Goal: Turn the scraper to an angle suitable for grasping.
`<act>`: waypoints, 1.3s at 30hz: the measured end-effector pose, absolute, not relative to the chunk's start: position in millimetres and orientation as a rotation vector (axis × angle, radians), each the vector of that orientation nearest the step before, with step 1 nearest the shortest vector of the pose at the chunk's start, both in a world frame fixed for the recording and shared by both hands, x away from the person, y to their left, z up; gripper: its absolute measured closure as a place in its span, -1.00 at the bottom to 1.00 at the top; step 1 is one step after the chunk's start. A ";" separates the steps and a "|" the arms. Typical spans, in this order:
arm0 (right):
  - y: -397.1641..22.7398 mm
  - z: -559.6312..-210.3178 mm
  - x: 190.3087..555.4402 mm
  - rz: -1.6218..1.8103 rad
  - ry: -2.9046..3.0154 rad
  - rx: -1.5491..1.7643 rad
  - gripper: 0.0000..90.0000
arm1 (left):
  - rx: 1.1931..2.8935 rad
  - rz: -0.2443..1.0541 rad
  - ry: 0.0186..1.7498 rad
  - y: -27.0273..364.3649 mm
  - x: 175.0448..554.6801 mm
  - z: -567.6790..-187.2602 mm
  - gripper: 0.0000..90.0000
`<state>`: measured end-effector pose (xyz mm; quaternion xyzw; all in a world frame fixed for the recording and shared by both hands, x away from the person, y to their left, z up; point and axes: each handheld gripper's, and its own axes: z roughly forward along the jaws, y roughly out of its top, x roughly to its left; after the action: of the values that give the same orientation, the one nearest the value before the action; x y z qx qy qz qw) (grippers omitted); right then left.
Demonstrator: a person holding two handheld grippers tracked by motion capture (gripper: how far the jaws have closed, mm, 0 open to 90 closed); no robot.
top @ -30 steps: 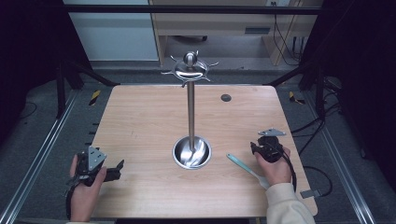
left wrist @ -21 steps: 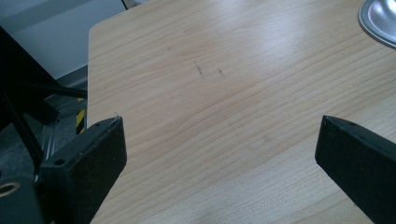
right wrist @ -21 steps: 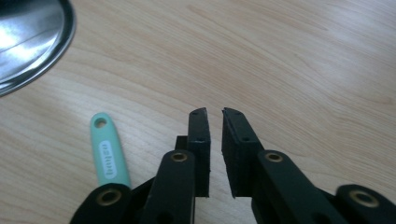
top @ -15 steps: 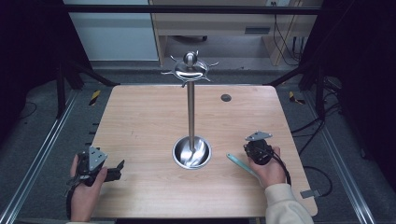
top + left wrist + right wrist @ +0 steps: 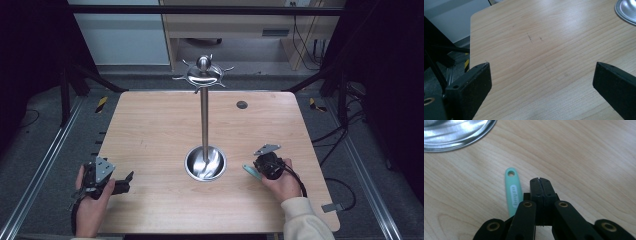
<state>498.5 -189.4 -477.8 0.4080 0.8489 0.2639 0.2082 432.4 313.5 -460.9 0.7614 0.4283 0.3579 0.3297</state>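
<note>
A steel stand (image 5: 204, 120) with a ring of hooks at its top rises from a round dish base (image 5: 205, 163) at the table's middle. Right of that base lies a mint-green utensil handle (image 5: 513, 192) with a hanging hole, flat on the wood; its far end is hidden under my right gripper. The right gripper (image 5: 540, 181) is shut with its jaws pressed together, just beside the handle and apart from it. The same gripper (image 5: 267, 165) sits low over the handle (image 5: 250, 171). My left gripper (image 5: 541, 75) is open over bare wood near the front left (image 5: 127, 182).
The dish base's rim (image 5: 456, 132) lies close ahead of the right gripper, and its edge (image 5: 626, 10) shows far right of the left one. A small dark grommet (image 5: 242, 104) sits at the table's back right. Metal rails (image 5: 45, 165) flank the table.
My right gripper has slid left toward the stand's base and now covers most of the green handle. The left gripper has stayed where it was.
</note>
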 end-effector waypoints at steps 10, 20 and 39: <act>-182.5 -481.8 496.7 0.733 2.432 1.107 1.00 | 1.996 0.936 1.116 313.0 432.6 -461.0 -0.96; -177.1 -480.8 481.6 0.782 2.534 1.022 1.00 | 2.001 0.936 1.115 313.2 432.5 -460.8 -0.96; -172.9 -452.2 472.1 0.700 2.621 0.906 0.96 | 1.996 0.942 1.127 314.9 431.4 -460.8 -0.96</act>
<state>472.1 -172.9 -452.2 0.3138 0.9073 0.2422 0.1404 431.4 314.9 -460.8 0.7616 0.4300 0.3594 0.3255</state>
